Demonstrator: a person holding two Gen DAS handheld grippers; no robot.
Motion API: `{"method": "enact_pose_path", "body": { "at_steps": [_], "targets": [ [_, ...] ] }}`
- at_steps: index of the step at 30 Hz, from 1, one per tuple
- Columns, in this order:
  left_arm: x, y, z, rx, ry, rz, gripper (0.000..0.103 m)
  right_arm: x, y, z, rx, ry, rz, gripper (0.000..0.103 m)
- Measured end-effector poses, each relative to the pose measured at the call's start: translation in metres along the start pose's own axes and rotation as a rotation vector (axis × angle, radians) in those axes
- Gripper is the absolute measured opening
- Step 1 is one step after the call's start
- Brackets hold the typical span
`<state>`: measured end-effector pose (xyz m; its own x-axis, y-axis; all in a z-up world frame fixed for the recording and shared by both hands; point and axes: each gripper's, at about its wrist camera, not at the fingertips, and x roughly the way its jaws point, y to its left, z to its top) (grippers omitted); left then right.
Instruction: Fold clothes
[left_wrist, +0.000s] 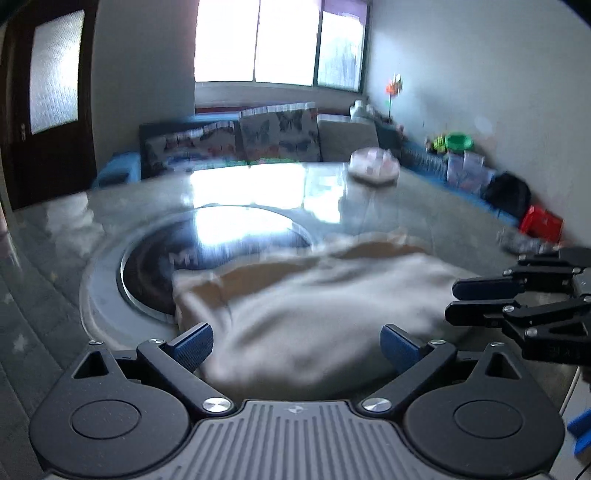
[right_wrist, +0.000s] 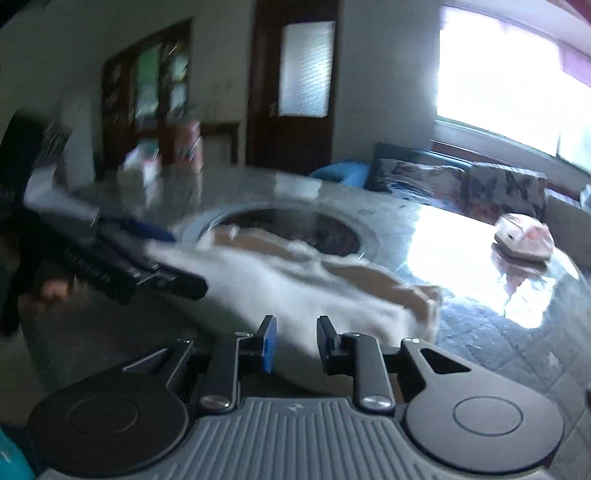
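Note:
A white and tan garment (left_wrist: 314, 306) lies bunched on the glass table, partly over the round inset; it also shows in the right wrist view (right_wrist: 295, 280). My left gripper (left_wrist: 297, 347) is open, its blue pads wide apart just above the garment's near edge. My right gripper (right_wrist: 293, 345) has its jaws a narrow gap apart with nothing between them, at the garment's near edge. The right gripper (left_wrist: 476, 301) also shows at the right of the left wrist view. The left gripper (right_wrist: 162, 258) shows blurred at the left of the right wrist view.
The grey glass table (left_wrist: 110, 214) has a round dark inset (left_wrist: 155, 266) under the garment's far side. A pink and white folded pile (left_wrist: 375, 166) sits at the far edge. A sofa with butterfly cushions (left_wrist: 277, 136) stands behind. A dark door (right_wrist: 295, 81) is across the room.

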<state>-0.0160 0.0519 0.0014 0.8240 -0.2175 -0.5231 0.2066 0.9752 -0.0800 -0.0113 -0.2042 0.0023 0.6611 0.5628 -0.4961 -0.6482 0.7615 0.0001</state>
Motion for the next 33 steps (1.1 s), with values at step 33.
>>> {"method": "enact_pose_path", "body": {
  "at_steps": [33],
  "targets": [
    [0.032,-0.039,-0.018,0.050,0.065,-0.158,0.068,0.053,-0.051,0.016,0.047,0.085,-0.042,0.026]
  ]
}}
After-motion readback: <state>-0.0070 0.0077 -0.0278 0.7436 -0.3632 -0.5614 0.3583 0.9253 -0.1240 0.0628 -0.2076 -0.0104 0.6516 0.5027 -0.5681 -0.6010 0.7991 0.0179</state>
